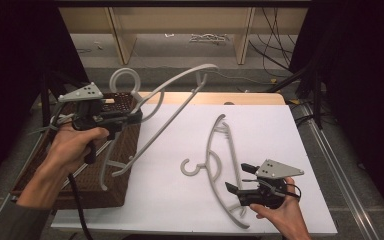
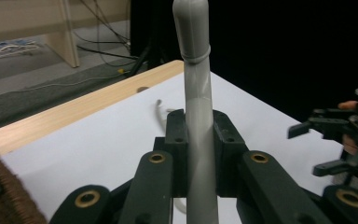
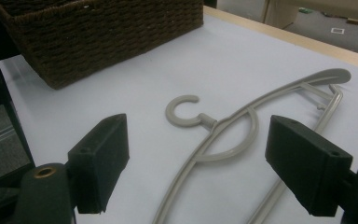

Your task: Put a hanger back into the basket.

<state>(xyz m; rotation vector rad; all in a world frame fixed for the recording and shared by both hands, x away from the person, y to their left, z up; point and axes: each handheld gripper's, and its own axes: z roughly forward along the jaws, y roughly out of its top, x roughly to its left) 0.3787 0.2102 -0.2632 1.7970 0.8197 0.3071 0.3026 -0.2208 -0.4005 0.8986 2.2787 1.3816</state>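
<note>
**Second hanger lay square ahead of the open right jaws**

The left gripper [image 1: 111, 118] was clamped on a grey plastic clothes hanger [image 1: 172, 100], holding it aloft above the near edge of a dark brown woven wicker basket [image 1: 125, 150] at the left of the white tabletop [image 1: 270, 130]. In the left gripper view the jaws pinched the hanger's grey bar [image 2: 198, 116] between them, the bar rising straight up out of the grip. From above, that hanger tilted, its hook up over the basket and one arm slanting up and away to the right.

A second grey plastic hanger [image 1: 220, 165] lay flat on the tabletop, well apart from the basket, with its hook pointing left toward it. Its long axis ran from the far middle of the tabletop back toward the near edge, ending just beside the right gripper [image 1: 240, 187]. That gripper's jaws stood wide apart and empty. In the right gripper view the flat hanger [image 3: 233, 135] sat directly ahead between the two pads, hook on the far left side and arms running toward the camera.

The right hand was plainly the nearer one to the flat hanger. Closing on it would likely call for a short advance and a dip, with the jaws set across the arm rather than along it.
</note>
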